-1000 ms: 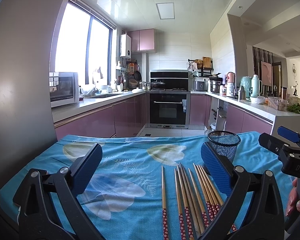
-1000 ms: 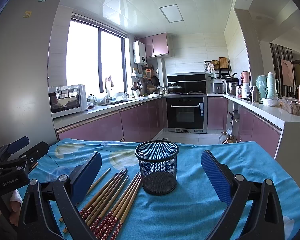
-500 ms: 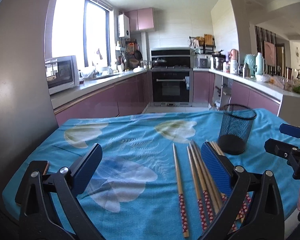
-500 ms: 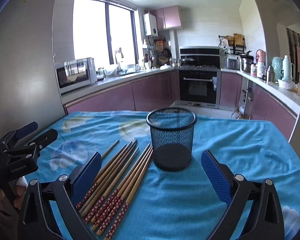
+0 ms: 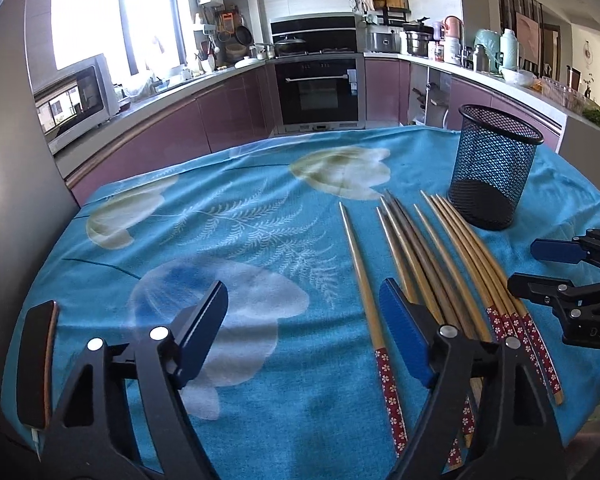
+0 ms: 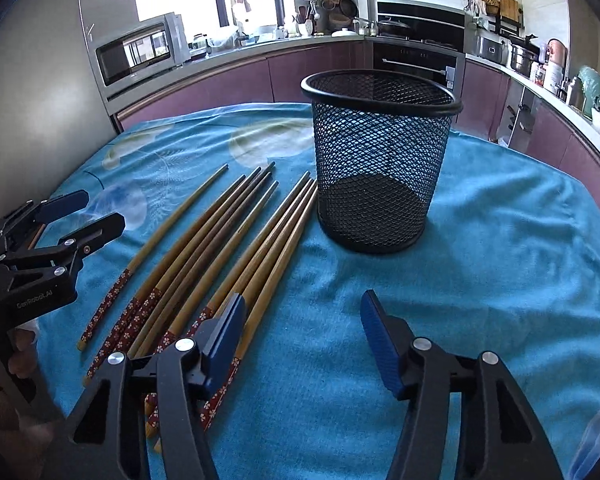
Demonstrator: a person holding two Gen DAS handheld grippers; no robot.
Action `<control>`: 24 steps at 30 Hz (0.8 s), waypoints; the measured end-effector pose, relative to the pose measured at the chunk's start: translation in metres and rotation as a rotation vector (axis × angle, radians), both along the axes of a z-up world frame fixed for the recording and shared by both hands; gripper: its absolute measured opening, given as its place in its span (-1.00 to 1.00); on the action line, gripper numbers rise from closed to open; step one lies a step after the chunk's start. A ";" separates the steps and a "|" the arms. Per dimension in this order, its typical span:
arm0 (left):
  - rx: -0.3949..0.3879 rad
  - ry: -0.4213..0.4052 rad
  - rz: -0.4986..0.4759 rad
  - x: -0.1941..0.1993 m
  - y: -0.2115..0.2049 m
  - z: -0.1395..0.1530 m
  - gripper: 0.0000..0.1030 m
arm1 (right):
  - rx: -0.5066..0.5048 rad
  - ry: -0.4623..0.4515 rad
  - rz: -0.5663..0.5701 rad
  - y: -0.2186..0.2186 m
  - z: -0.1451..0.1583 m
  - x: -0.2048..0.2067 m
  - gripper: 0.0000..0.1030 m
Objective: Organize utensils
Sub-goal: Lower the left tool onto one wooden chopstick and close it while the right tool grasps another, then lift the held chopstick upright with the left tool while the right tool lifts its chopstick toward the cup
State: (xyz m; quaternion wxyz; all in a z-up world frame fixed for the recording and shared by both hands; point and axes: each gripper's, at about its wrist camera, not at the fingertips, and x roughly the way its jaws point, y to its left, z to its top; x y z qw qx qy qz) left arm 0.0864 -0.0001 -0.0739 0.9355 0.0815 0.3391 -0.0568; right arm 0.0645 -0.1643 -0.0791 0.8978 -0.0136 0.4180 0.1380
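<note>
- I see my left gripper (image 5: pixel 302 312) spread wide with nothing between its blue pads, hovering over the near edge of the table; my right gripper (image 6: pixel 302 320) is spread wide too and holds nothing.
- The chopsticks (image 5: pixel 424 256) lie flat on the blue floral tablecloth (image 5: pixel 228 224), fanned side by side, red flowered handles toward the near edge and thin tips pointing at the far edge.
- I count roughly 9 sticks, though where they overlap I cannot tell exactly. 1 stick (image 5: pixel 362 284) lies a little apart on the left of the bunch.
- In the left wrist view my right pad (image 5: pixel 404 336) sits over the handles of the bunch; in the right wrist view the left pad (image 6: pixel 224 340) does likewise. I cannot tell if either touches.
- The black mesh holder (image 6: pixel 380 156) stands upright just beside the stick tips, toward the far right corner, with only its dark base showing inside.
- Open cloth spreads left of the sticks toward the left edge, where a dark phone (image 5: pixel 36 364) lies at the near left corner.
- Bare cloth also runs right of the holder to the right edge.
</note>
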 end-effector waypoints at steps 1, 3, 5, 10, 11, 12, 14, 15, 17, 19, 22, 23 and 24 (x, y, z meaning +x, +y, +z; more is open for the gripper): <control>-0.003 0.013 -0.011 0.002 -0.002 -0.002 0.41 | 0.000 0.009 0.005 0.001 -0.001 0.003 -0.02; -0.001 0.033 -0.031 0.008 -0.005 -0.005 0.35 | -0.016 0.022 0.010 0.004 -0.001 0.007 -0.05; 0.009 0.049 -0.051 0.012 -0.009 -0.007 0.29 | -0.040 0.029 0.023 0.010 -0.001 0.014 -0.06; 0.007 0.121 -0.080 0.032 -0.016 -0.018 -0.07 | -0.036 0.035 0.030 0.014 -0.002 0.027 -0.27; -0.002 0.139 -0.083 0.036 -0.017 -0.020 -0.17 | -0.028 0.037 0.027 0.012 -0.002 0.029 -0.39; -0.013 0.157 -0.087 0.040 -0.016 -0.024 -0.24 | -0.014 0.040 0.028 0.010 -0.002 0.030 -0.44; -0.034 0.178 -0.095 0.046 -0.017 -0.028 -0.33 | 0.031 0.052 0.024 0.003 -0.003 0.032 -0.67; -0.037 0.177 -0.094 0.048 -0.018 -0.029 -0.36 | 0.051 0.058 0.020 0.000 -0.003 0.033 -0.73; -0.051 0.184 -0.104 0.052 -0.020 -0.030 -0.54 | 0.091 0.070 0.017 -0.004 -0.004 0.034 -0.86; -0.075 0.194 -0.109 0.052 -0.022 -0.030 -0.76 | 0.112 0.073 0.016 -0.007 -0.004 0.034 -0.87; -0.096 0.200 -0.107 0.049 -0.024 -0.029 -0.85 | 0.133 0.062 0.028 -0.008 -0.001 0.029 -0.89; -0.106 0.201 -0.107 0.048 -0.024 -0.028 -0.85 | 0.142 0.059 0.035 -0.009 0.001 0.027 -0.89; -0.114 0.198 -0.106 0.047 -0.023 -0.026 -0.85 | 0.151 0.052 0.043 -0.010 0.003 0.025 -0.89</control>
